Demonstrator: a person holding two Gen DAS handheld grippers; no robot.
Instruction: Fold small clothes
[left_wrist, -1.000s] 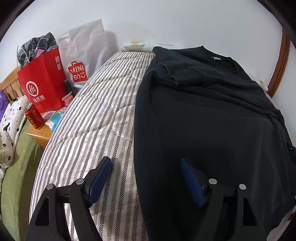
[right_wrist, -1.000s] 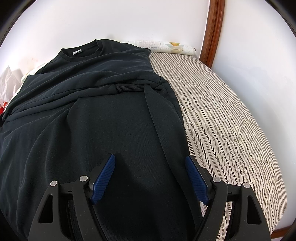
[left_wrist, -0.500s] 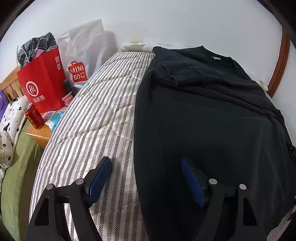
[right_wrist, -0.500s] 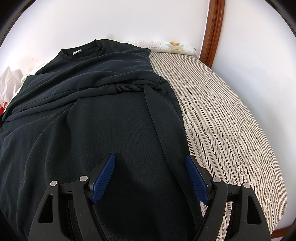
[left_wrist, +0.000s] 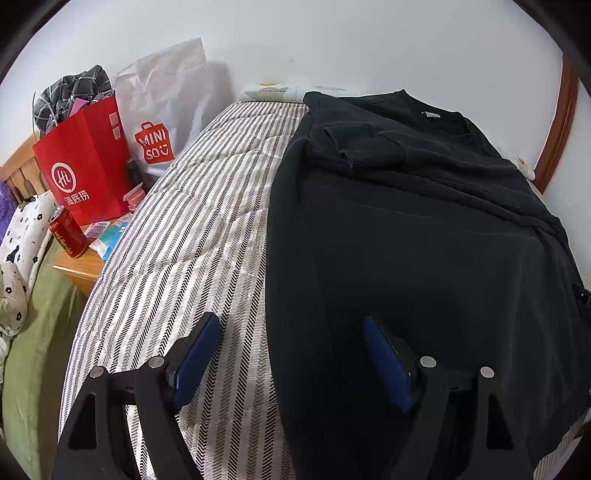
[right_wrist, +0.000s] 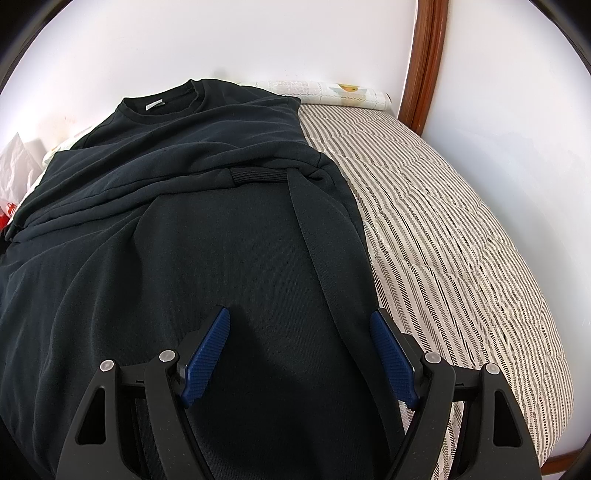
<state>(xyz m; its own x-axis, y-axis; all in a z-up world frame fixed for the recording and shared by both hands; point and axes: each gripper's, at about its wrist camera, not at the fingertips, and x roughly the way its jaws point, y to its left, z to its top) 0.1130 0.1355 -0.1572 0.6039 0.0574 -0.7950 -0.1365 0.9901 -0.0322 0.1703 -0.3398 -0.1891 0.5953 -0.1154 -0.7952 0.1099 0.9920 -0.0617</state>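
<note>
A black sweatshirt (left_wrist: 424, 236) lies flat on a striped bed (left_wrist: 192, 251), collar at the far end, both sleeves folded in across the chest. It also shows in the right wrist view (right_wrist: 207, 229). My left gripper (left_wrist: 291, 328) is open and empty, just above the sweatshirt's left edge near the hem, one finger over the bedding, one over the cloth. My right gripper (right_wrist: 299, 325) is open and empty above the sweatshirt's lower right part, close to its right edge and the striped bed (right_wrist: 461, 240).
A bedside table (left_wrist: 79, 266) left of the bed holds a red paper bag (left_wrist: 83, 166), a white Miniso bag (left_wrist: 166, 110) and a red can (left_wrist: 68, 236). A white wall runs behind the bed. A wooden frame (right_wrist: 428, 59) stands at the far right corner.
</note>
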